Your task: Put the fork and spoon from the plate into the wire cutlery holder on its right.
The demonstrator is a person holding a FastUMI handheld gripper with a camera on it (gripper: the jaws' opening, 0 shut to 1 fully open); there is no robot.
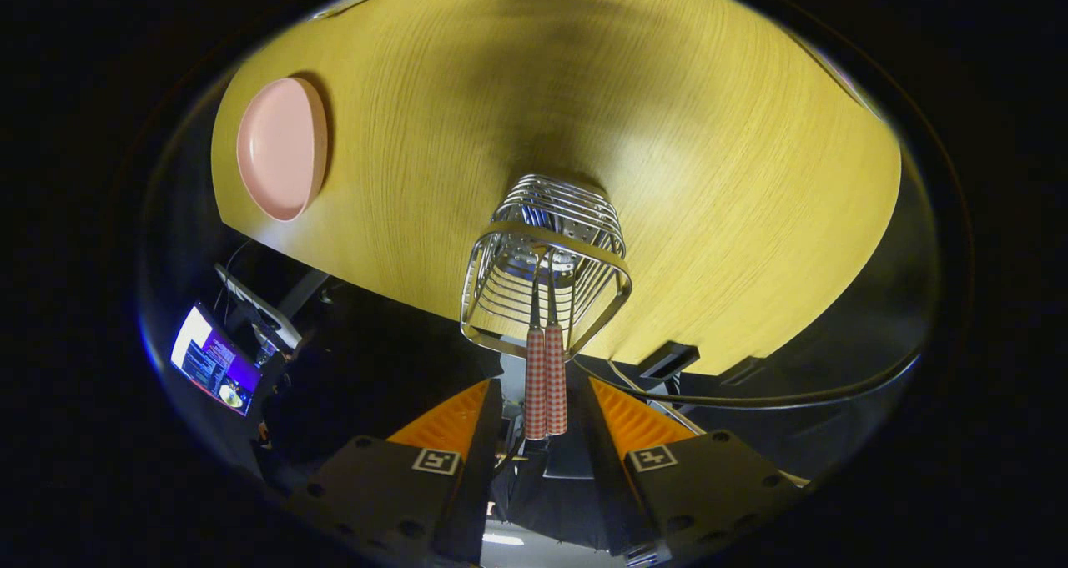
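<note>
The wire cutlery holder (544,261) stands on the yellow wooden table (709,176), seen from above, just ahead of my fingers. Two utensils with red-checked handles (545,401) stand upright in it side by side, their heads down inside the wires, so I cannot tell fork from spoon. The handle ends reach up between my fingers. My gripper (541,380) is open, with a small gap on each side of the handles. The pink plate (279,147) lies bare to the left of the holder, near the table's edge.
Below the table's near edge, a lit screen (214,359) and a white device (259,305) sit on the left. A cable (751,399) and a dark bracket (667,358) lie under the edge on the right.
</note>
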